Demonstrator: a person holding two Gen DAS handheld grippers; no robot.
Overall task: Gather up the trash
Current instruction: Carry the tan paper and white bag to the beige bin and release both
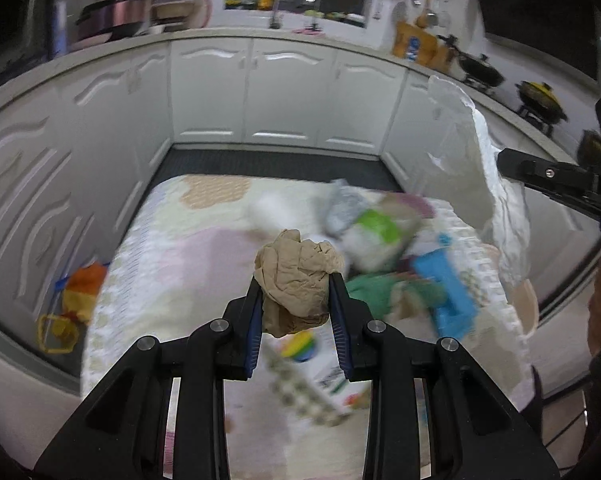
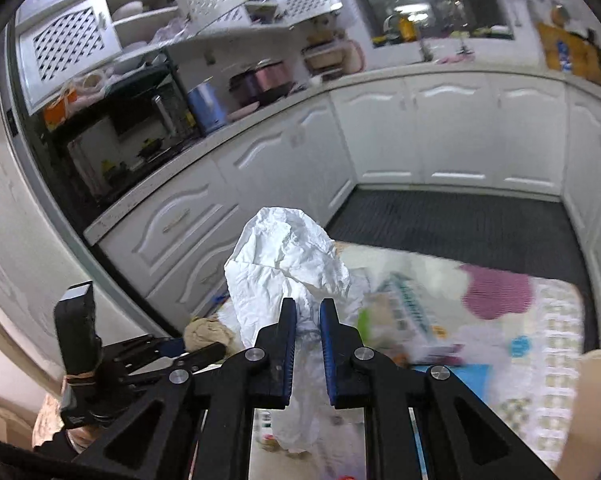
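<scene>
My left gripper clamps a crumpled brown paper wad above the patterned mat. My right gripper pinches a white plastic bag, lifted at the mat's right. Litter lies farther off; its printing is too blurred to read, I think.

Both wrist views look forward and down, close above the patterned mat, sharing it and the white cabinets.
</scene>
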